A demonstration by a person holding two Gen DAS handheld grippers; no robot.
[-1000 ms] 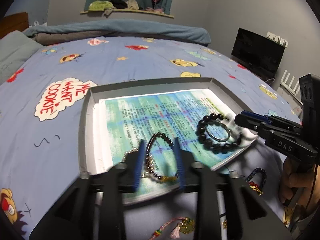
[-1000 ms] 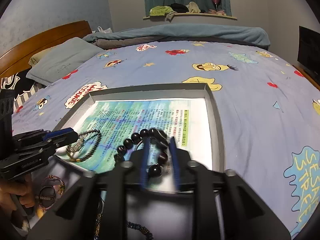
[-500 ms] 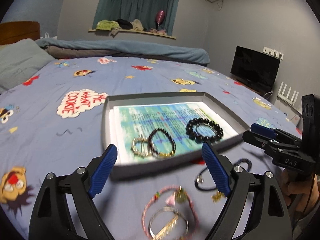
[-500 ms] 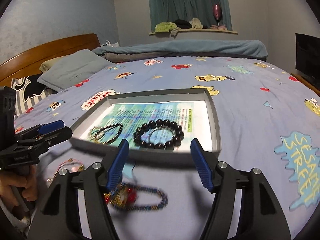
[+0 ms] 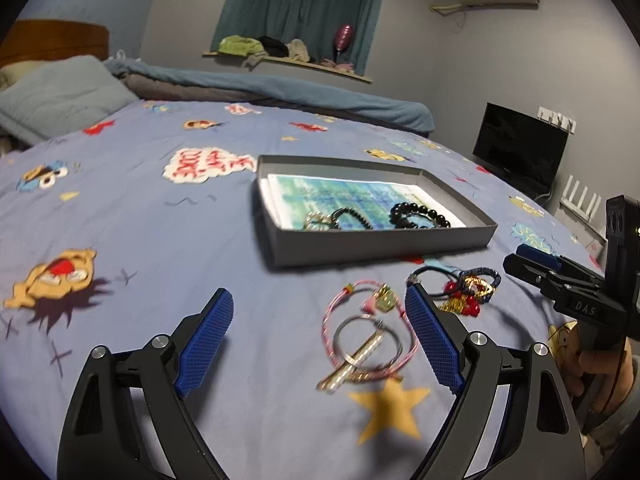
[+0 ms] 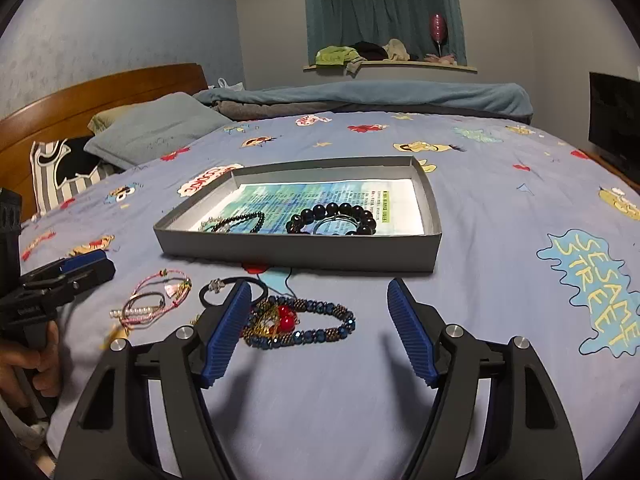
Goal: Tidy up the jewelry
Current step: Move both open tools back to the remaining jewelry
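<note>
We hold the left gripper (image 5: 319, 338) jaws wide, empty, over the pink cord bracelet (image 5: 370, 330) and silver bangle (image 5: 367, 342) on the bedspread (image 5: 160, 240); the right gripper (image 6: 319, 330) likewise gapes, empty, above the blue bead bracelet (image 6: 304, 322), seemingly readied for pickup. The grey tray (image 6: 296, 248) beyond holds the black bead bracelet (image 6: 332, 218), sorted
</note>
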